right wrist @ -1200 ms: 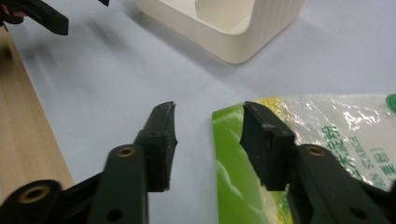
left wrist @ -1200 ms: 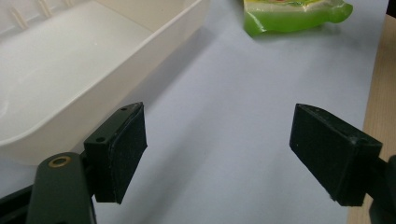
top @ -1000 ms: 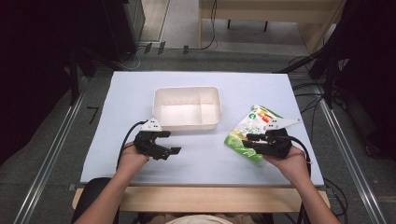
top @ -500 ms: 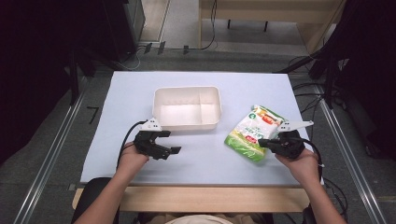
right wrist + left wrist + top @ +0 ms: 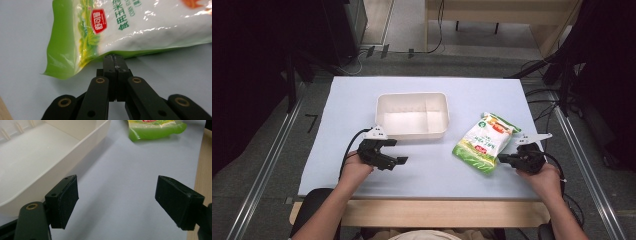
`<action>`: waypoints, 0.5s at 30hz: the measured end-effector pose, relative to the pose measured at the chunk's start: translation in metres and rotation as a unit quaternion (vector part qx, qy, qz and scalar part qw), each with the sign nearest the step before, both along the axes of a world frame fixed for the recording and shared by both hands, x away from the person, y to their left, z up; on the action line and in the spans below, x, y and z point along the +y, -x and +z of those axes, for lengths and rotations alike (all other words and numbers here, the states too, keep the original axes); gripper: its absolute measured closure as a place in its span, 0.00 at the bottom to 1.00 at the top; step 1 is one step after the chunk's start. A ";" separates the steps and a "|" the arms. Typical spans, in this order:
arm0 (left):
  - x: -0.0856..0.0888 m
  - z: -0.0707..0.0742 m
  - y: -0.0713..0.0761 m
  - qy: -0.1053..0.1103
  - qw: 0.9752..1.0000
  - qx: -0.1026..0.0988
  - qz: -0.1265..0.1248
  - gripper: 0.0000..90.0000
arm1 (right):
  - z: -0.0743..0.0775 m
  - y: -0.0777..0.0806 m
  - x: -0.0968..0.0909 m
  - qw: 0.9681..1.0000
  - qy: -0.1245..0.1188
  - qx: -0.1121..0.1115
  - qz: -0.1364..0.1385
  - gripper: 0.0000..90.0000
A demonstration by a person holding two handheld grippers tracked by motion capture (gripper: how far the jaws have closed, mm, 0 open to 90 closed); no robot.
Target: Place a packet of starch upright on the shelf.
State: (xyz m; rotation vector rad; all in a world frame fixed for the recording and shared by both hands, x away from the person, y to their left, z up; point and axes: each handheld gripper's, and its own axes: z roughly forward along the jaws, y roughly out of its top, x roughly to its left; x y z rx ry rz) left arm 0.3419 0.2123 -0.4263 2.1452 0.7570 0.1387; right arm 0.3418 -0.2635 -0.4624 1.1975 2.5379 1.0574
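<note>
Pinching: right gripper (image 5: pixel 115 58) has its jaws pressed flat together at the near long edge of the green-and-white pouch (image 5: pixel 484 142); whether a thin strip of the seal is caught between the pads cannot be told. Its jaws have just been closing.
Pouch place: lying flat on the pale blue table (image 5: pixel 337 150), to the right of the white tray (image 5: pixel 412 130), near it but apart; in the right gripper view its bottom edge (image 5: pixel 117 35) sits right at the jaw tips.
Left gripper: (image 5: pixel 394 152) released, jaws spread wide over bare table with nothing between them, just in front of the tray's near wall (image 5: pixel 82 147); the pouch's green end (image 5: pixel 155 131) lies well beyond it.
Tray: empty, 2 compartments visible, none filled.
Done so far: by my reading, only the approach and clamp at the pouch edge.
Left to do: probably confirming the hold, lifting the pouch, carrying it over and setting it in the tray.
Risk: a hold this close to the edge may slip on lifting.
</note>
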 end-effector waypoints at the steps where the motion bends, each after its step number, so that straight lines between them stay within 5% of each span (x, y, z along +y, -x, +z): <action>1: 0.000 0.000 0.000 0.001 1.000 -0.001 -0.001 0.22 | 0.000 0.000 0.000 1.000 0.000 0.000 0.000 1.00; 5: 0.000 0.000 0.000 -0.002 1.000 0.000 -0.002 0.22 | -0.009 -0.006 0.010 1.000 0.023 0.012 0.018 1.00; 15: -0.001 0.000 0.000 -0.006 1.000 0.000 0.001 0.22 | -0.009 -0.022 0.043 0.999 0.009 0.014 0.028 1.00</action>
